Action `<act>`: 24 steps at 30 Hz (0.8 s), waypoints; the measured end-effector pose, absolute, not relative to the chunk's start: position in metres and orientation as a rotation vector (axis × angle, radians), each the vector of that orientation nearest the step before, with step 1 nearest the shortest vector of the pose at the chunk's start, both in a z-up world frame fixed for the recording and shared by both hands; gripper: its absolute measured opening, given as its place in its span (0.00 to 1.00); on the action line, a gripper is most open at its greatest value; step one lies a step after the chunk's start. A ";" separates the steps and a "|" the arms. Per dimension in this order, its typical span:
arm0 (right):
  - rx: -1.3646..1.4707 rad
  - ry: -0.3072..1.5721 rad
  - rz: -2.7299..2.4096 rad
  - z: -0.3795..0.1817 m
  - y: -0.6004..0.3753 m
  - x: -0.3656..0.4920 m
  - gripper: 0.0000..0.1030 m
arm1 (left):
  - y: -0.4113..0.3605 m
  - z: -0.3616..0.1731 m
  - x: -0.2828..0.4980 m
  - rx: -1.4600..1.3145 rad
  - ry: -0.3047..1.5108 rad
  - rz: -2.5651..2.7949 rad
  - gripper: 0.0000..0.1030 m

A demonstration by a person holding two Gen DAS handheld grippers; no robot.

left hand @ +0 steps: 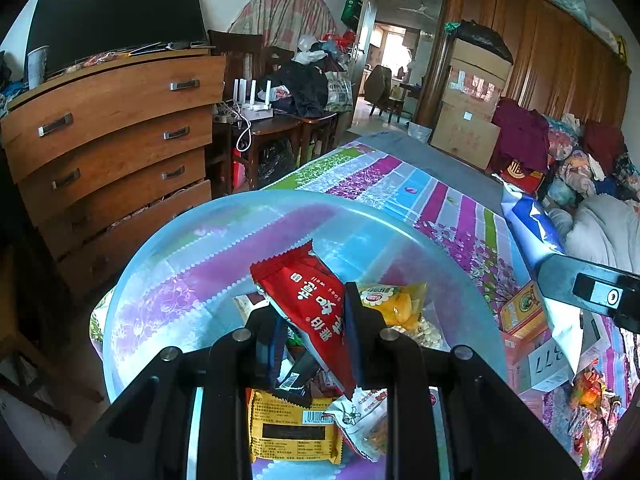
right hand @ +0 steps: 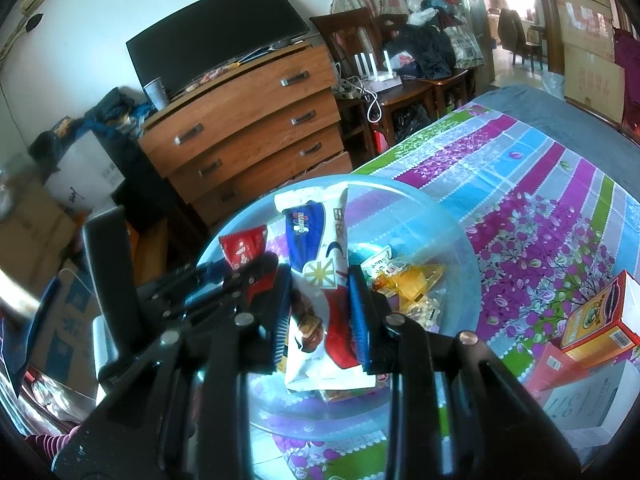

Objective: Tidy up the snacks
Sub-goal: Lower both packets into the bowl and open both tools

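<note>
I had my left gripper [left hand: 310,320] clamped on the red packet [left hand: 316,304] and my right gripper [right hand: 320,312] on the white-and-blue packet [right hand: 320,280], both held just above the clear bowl [left hand: 168,280] ahead, so each could drop among the snacks below.

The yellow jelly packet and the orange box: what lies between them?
In the right wrist view, between the yellow jelly packet and orange box lie only the clear bowl's rim and bare floral tablecloth.

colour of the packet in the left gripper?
Red packet with white lettering, clearest in the left wrist view.
</note>
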State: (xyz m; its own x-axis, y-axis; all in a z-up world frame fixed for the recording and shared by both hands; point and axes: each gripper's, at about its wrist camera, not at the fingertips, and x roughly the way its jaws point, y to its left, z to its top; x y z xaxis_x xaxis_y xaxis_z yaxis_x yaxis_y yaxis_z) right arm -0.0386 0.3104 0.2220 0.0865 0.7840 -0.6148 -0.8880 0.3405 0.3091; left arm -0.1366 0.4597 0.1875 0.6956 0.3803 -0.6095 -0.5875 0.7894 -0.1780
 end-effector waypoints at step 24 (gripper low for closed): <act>-0.163 0.807 1.251 0.211 0.317 -0.043 0.27 | 0.467 0.174 -0.137 -0.382 0.596 0.559 0.25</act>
